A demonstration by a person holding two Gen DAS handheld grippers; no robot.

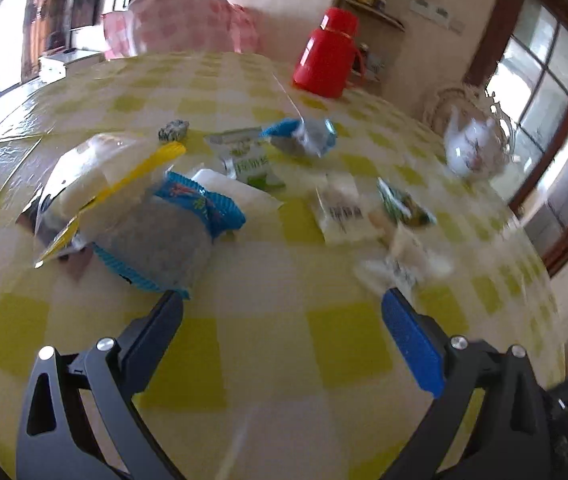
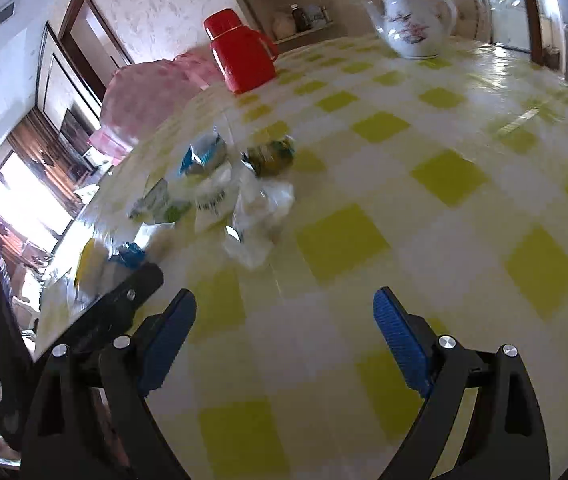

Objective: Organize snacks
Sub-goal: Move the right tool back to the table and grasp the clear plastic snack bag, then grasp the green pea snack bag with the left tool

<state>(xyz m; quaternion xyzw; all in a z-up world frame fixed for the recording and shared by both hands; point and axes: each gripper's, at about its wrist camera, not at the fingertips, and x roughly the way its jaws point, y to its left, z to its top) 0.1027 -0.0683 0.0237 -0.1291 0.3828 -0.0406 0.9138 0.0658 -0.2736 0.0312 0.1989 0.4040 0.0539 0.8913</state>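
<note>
Several snack packets lie scattered on a yellow-and-white checked tablecloth (image 1: 284,360). In the left wrist view a grey packet with blue ends (image 1: 164,236) lies nearest, just beyond my left fingertip, next to a clear packet with a yellow strip (image 1: 96,176). Green-and-white packets (image 1: 250,162), a second blue-and-grey packet (image 1: 303,136), a white packet (image 1: 341,210) and a dark green one (image 1: 403,204) lie farther off. My left gripper (image 1: 282,300) is open and empty. My right gripper (image 2: 284,300) is open and empty, with the white wrappers (image 2: 256,208) ahead to its left. The view is blurred.
A red thermos jug (image 1: 329,52) stands at the table's far side and also shows in the right wrist view (image 2: 240,50). A white floral teapot (image 1: 473,148) stands at the right, by a decorated plate. A pink cloth-covered chair (image 1: 180,20) stands behind the table.
</note>
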